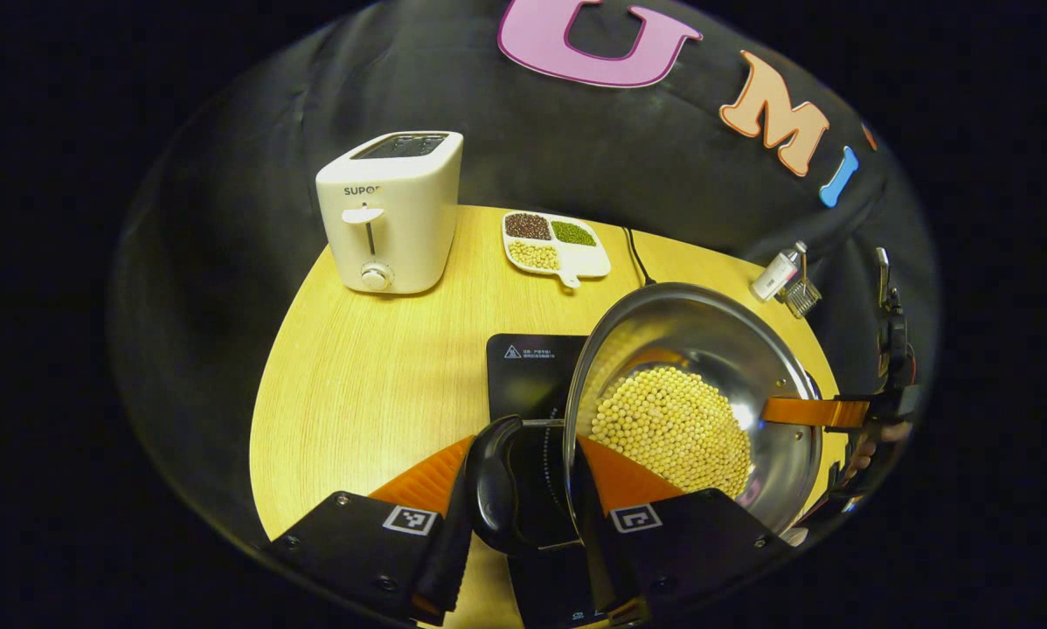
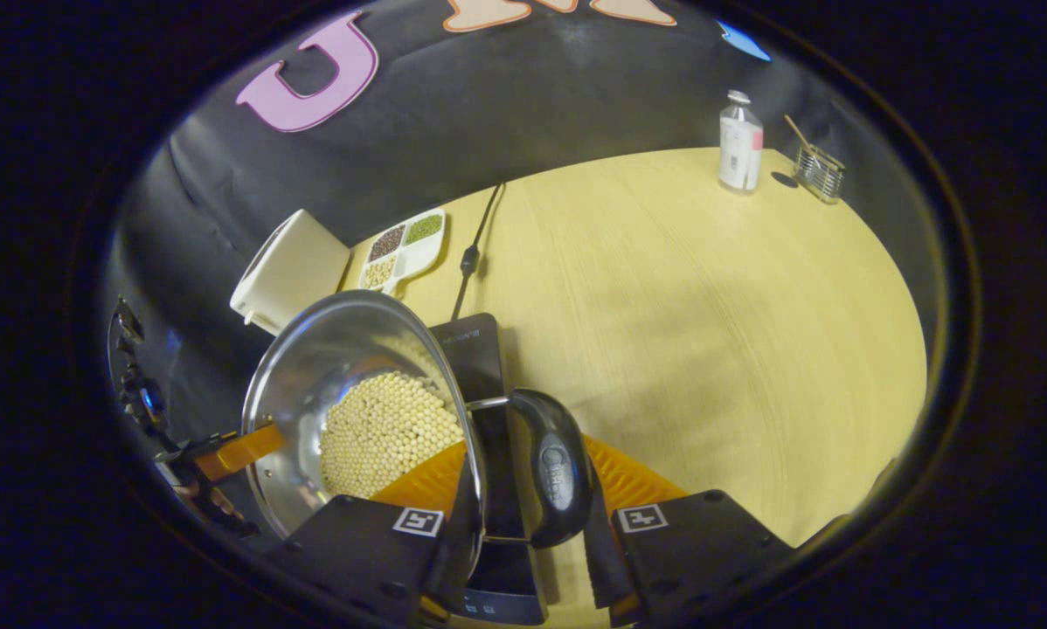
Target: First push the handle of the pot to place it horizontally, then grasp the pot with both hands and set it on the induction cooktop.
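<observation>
Left gripper view has the left gripper with its fingers straddling a black side handle of the pot, apparently pressing it from both sides. In the right gripper view, the right gripper stands the same way, fingers clamped around the opposite handle. Beyond the fingertips the pot hangs tilted, its load of pale beans heaped toward the low side, with the induction cooktop directly beneath and ahead. My worry is spillage: if either hand drops or twists unevenly, the beans could pour over the rim onto the table. A handle could also pivot in the grip, so the pot swings and lands off-centre on the cooktop.
</observation>
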Tool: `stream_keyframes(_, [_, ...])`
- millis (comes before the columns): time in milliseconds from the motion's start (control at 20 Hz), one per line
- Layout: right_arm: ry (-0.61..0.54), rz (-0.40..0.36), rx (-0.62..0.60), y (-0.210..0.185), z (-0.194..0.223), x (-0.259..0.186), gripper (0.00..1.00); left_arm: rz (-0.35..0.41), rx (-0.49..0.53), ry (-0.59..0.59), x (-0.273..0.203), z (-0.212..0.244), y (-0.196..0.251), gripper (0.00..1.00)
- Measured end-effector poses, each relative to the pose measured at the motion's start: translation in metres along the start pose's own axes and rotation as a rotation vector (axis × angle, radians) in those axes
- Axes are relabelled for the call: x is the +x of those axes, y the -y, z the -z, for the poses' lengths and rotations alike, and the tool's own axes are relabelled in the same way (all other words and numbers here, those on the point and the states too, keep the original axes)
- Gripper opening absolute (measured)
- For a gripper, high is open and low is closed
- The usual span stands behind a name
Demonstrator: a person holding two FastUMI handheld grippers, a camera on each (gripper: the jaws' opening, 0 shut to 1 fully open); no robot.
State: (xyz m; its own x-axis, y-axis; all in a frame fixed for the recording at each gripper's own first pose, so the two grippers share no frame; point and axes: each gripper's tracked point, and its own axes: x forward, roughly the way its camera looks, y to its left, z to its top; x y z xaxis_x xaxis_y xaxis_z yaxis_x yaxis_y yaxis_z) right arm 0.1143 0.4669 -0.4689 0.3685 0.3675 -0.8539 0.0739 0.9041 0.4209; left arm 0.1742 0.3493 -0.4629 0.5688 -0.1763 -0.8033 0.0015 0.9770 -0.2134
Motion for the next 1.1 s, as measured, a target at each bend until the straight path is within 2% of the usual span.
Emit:
stream_keyframes(200, [-0.006,-0.008,-0.005,-0.005,0.001,0.004,0.51,-0.033,-0.008,-0.002,-0.003,0.001,-0.003,0.58])
stream_keyframes(350, [0.007,-0.029,-0.001,-0.007,-0.003,0.002,0.55,-0.052,0.001,-0.016,-0.003,0.005,-0.002,0.61])
stream_keyframes(400, [0.015,-0.034,0.006,-0.007,-0.006,0.004,0.55,-0.066,0.01,-0.013,-0.004,0.004,-0.004,0.71])
stream_keyframes(450, [0.018,-0.043,0.015,-0.008,-0.008,0.0,0.53,-0.079,0.017,-0.003,-0.006,0.003,-0.004,0.68])
stream_keyframes(500, [0.031,-0.05,0.026,-0.01,-0.012,0.0,0.54,-0.084,0.022,0.01,-0.01,0.0,-0.003,0.74])
stream_keyframes(600, [0.051,-0.063,0.041,-0.011,-0.02,-0.006,0.55,-0.087,0.034,0.043,-0.015,-0.006,0.0,0.78])
stream_keyframes(650, [0.065,-0.066,0.043,-0.01,-0.023,-0.009,0.68,-0.097,0.043,0.066,-0.02,-0.011,-0.001,0.83])
stream_keyframes(700, [0.075,-0.068,0.043,-0.009,-0.025,-0.013,0.58,-0.11,0.053,0.085,-0.023,-0.015,-0.003,0.79])
stream_keyframes(750, [0.089,-0.069,0.041,-0.009,-0.027,-0.017,0.58,-0.123,0.063,0.1,-0.027,-0.019,-0.003,0.83])
stream_keyframes(800, [0.108,-0.078,0.039,-0.009,-0.03,-0.023,0.78,-0.133,0.074,0.118,-0.033,-0.023,-0.003,0.83])
stream_keyframes(850, [0.132,-0.081,0.038,-0.009,-0.034,-0.027,0.76,-0.145,0.084,0.139,-0.037,-0.027,-0.003,0.83])
stream_keyframes(900, [0.156,-0.08,0.037,-0.007,-0.037,-0.034,0.8,-0.157,0.092,0.159,-0.043,-0.032,-0.003,0.83])
stream_keyframes(950, [0.173,-0.086,0.037,-0.007,-0.04,-0.041,0.81,-0.172,0.098,0.181,-0.049,-0.035,-0.003,0.79])
stream_keyframes(1100, [0.22,-0.119,0.04,-0.005,-0.048,-0.063,0.82,-0.224,0.118,0.259,-0.075,-0.049,0.003,0.8])
